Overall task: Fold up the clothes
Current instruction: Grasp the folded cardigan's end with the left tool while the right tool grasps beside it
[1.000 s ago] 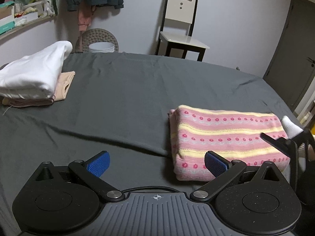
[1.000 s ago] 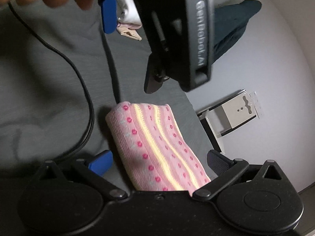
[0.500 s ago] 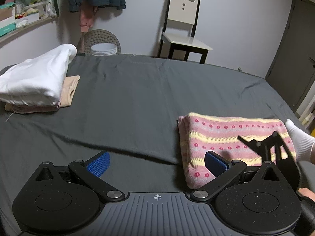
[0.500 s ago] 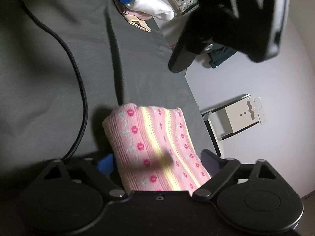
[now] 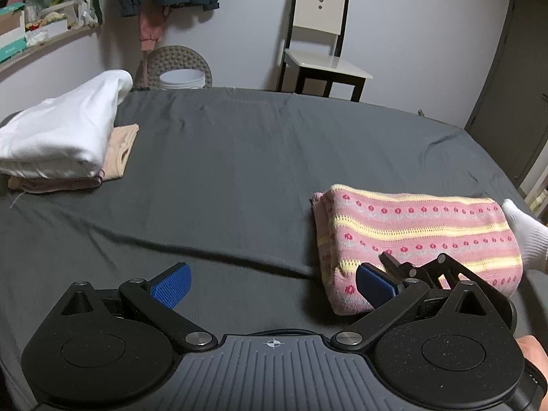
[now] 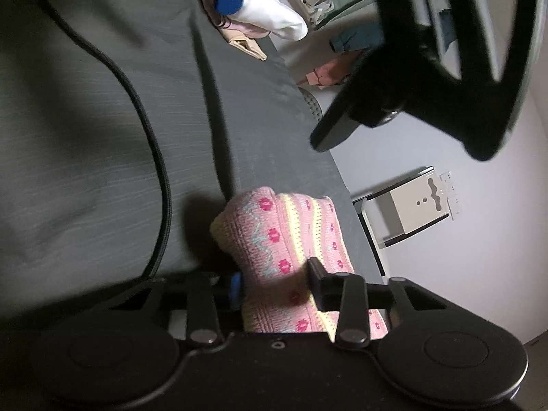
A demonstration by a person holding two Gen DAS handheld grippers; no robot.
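Since a second ago the right gripper [image 6: 274, 291] has gone from standing wide beside the folded pink knit [image 5: 414, 239] to closing on its near end — fabric now bunches between the fingers.

Left wrist view: the left gripper [image 5: 272, 284] hangs apart, empty, above the dark bed sheet [image 5: 239, 157]. The knit lies at 3 o'clock on the sheet, long axis running left-right, one short end toward the bed's middle, the other toward a white-gloved hand [image 5: 525, 236]. At 10 o'clock sits a finished stack [image 5: 65, 133], white garment uppermost.

Right wrist view: the knit [image 6: 277, 239] runs away from the camera toward 1 o'clock, its near end clamped. Gripping one end likely readies it for carrying to the stack — a judgement. The left gripper [image 6: 342, 51] looms at 1 o'clock, clear of the cloth.
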